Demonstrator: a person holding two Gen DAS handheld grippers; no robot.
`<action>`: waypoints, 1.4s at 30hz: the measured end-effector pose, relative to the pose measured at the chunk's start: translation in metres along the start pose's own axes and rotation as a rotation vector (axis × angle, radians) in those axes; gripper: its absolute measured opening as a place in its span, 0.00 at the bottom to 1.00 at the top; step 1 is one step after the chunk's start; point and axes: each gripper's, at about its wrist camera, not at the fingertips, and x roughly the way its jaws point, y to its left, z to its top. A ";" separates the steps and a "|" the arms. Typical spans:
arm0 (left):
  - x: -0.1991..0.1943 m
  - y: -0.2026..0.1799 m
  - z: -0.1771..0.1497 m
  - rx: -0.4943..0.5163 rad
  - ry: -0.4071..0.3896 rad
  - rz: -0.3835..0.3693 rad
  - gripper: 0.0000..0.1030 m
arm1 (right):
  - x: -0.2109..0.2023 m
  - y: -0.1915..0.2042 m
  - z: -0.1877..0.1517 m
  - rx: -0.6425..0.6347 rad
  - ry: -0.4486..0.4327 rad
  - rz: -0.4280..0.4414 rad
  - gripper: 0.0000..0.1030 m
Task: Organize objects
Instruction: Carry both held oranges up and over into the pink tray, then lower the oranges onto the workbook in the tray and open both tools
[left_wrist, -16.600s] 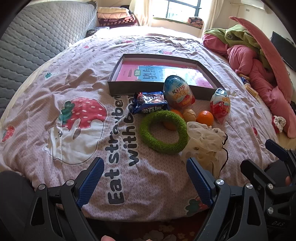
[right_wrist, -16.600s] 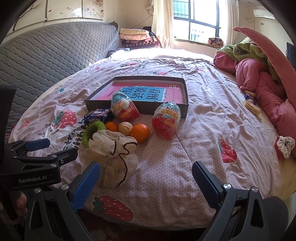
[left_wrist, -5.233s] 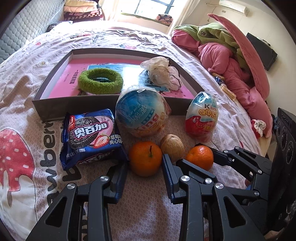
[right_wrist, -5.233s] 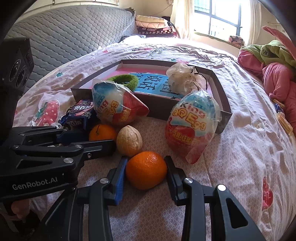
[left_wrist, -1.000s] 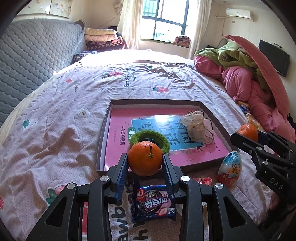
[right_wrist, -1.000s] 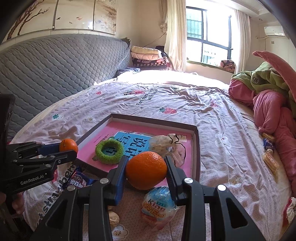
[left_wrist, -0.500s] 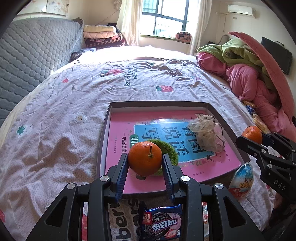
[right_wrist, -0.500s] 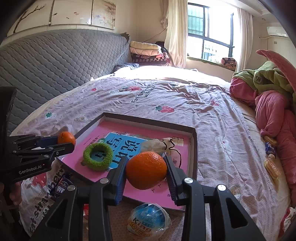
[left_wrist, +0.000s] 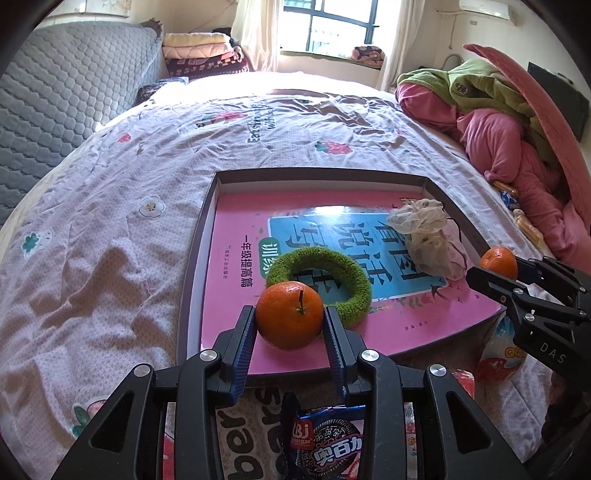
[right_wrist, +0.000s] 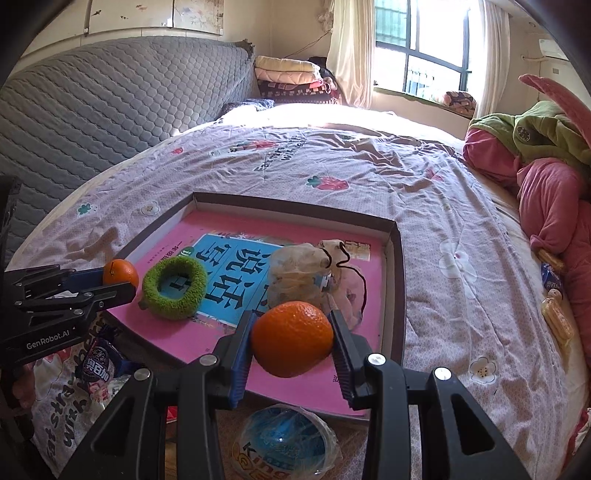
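My left gripper (left_wrist: 290, 326) is shut on an orange (left_wrist: 289, 315) and holds it over the near left part of the brown box (left_wrist: 199, 236), just in front of the green ring (left_wrist: 356, 280). My right gripper (right_wrist: 291, 338) is shut on a second orange (right_wrist: 291, 338), over the near right part of the same box (right_wrist: 397, 266), beside the pale mesh bag (right_wrist: 295, 275). The box holds a pink book (left_wrist: 240, 221), the green ring (right_wrist: 173, 282) and the mesh bag (left_wrist: 424, 236). Each gripper shows in the other's view, the right (left_wrist: 496, 263) and the left (right_wrist: 118, 275).
An Oreo packet (left_wrist: 325, 443) and a red egg toy (left_wrist: 498, 362) lie on the strawberry bedsheet in front of the box. A blue egg toy (right_wrist: 284, 443) lies below my right gripper. Pink and green bedding (left_wrist: 517, 122) is piled at right. A grey headboard (right_wrist: 110, 99) stands at left.
Both grippers have moved forward and down with their oranges, from in front of the box to over its near edge. The box and its contents now look closer.
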 end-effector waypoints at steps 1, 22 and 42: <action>0.002 0.000 -0.001 0.001 0.005 0.001 0.36 | 0.002 -0.001 -0.001 0.002 0.007 -0.003 0.39; 0.029 -0.002 0.003 0.018 0.027 -0.002 0.37 | 0.035 -0.008 -0.008 0.027 0.110 0.001 0.39; 0.034 -0.004 0.006 0.027 0.033 -0.002 0.37 | 0.033 -0.008 -0.006 0.054 0.085 -0.003 0.40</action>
